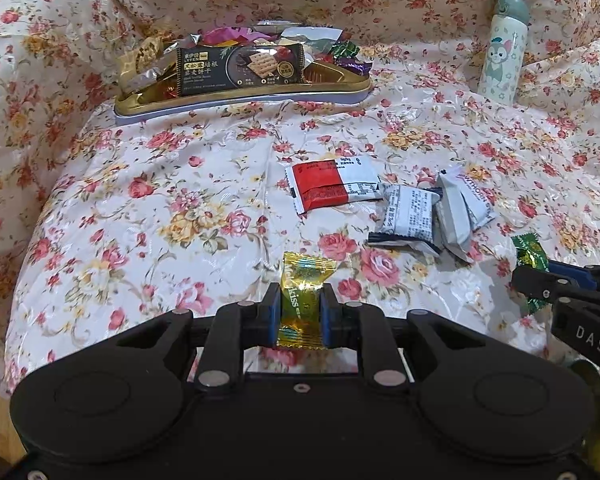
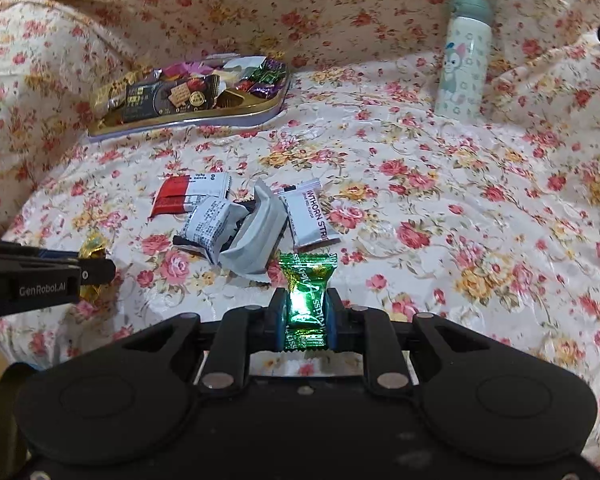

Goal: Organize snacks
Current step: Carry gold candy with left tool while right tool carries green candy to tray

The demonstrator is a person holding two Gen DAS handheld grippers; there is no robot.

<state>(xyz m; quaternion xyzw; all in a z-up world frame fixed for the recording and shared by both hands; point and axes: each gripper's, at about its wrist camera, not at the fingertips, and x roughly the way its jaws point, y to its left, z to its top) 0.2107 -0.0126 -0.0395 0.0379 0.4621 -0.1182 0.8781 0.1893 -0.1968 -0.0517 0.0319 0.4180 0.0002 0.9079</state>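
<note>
Left wrist view: left gripper (image 1: 300, 314) is pinching a gold candy (image 1: 303, 284), right gripper (image 2: 308, 312) is clamped on a green candy (image 2: 309, 294). Looks like the carry step, so next both go up to the tin (image 1: 240, 101). Loose packets (image 1: 334, 188) lie between grippers and tin.

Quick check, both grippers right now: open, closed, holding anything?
Left gripper: jaws closed on the gold candy.
Right gripper: jaws closed on the green candy.
</note>
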